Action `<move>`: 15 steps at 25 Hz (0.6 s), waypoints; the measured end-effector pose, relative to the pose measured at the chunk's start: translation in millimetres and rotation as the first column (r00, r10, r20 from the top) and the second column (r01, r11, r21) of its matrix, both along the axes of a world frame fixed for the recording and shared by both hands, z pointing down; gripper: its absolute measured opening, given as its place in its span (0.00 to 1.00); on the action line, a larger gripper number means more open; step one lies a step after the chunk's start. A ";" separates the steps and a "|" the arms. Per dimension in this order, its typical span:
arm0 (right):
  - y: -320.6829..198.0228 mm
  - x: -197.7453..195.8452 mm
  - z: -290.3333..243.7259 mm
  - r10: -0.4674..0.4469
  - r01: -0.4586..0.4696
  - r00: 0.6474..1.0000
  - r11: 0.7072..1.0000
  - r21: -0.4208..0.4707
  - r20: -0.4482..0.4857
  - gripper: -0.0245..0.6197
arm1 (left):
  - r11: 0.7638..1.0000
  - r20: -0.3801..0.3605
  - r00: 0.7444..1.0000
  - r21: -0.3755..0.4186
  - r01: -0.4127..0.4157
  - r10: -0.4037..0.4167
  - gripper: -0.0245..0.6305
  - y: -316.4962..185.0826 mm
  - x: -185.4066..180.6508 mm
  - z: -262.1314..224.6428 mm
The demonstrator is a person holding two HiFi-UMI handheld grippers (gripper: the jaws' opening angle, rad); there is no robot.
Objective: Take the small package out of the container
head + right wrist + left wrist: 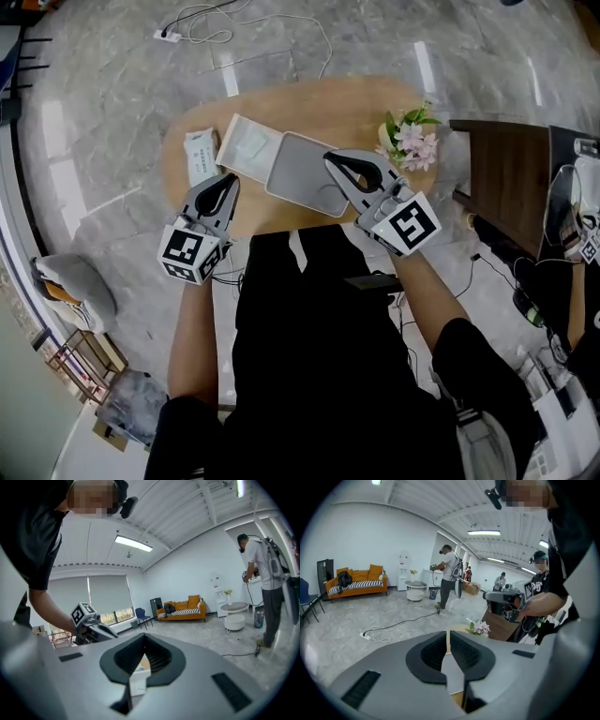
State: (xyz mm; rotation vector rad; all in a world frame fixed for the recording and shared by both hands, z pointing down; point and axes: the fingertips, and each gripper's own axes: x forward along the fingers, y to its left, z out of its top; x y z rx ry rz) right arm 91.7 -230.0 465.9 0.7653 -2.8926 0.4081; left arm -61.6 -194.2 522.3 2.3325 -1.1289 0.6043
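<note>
Head view puts the packet in the container's far-left half, nearer the left gripper than the right gripper, both pressed together, empty.

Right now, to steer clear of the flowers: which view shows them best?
Head view: the flowers show whole, from above, at the table's right edge. The left gripper view shows them small, beyond its jaws; the right gripper view does not.

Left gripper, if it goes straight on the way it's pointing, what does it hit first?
Probably the grey container, which shows just past the left gripper; depth is unclear, so the wooden table could come first.
</note>
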 end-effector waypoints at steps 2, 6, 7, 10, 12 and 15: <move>-10.4 -5.1 20.5 -0.016 0.017 0.999 1.000 0.008 -0.046 0.06 | 1.000 0.033 0.999 -0.008 -0.023 0.023 0.07 -10.2 -1.2 22.3; -30.7 -17.1 53.1 -0.034 0.037 0.995 0.999 0.025 -0.094 0.06 | 0.998 0.066 0.997 -0.053 -0.042 0.045 0.10 -27.6 -7.7 80.2; -35.8 -19.3 58.8 -0.027 0.030 0.995 0.999 0.023 -0.091 0.06 | 0.997 0.070 0.996 -0.069 -0.042 0.047 0.15 -31.5 -9.3 95.2; -46.5 -23.1 76.0 0.010 -0.010 0.997 1.000 0.008 -0.079 0.05 | 0.990 0.104 0.991 -0.123 -0.074 0.087 0.17 -38.7 -10.7 139.3; -50.3 -24.0 90.2 0.034 -0.035 0.996 0.999 -0.009 -0.081 0.06 | 0.985 0.131 0.984 -0.145 -0.098 0.117 0.19 -42.6 -10.8 165.9; -50.6 -28.0 112.0 0.049 -0.052 0.996 0.998 -0.031 -0.080 0.06 | 0.975 0.172 0.973 -0.185 -0.124 0.157 0.22 -45.8 -13.5 203.5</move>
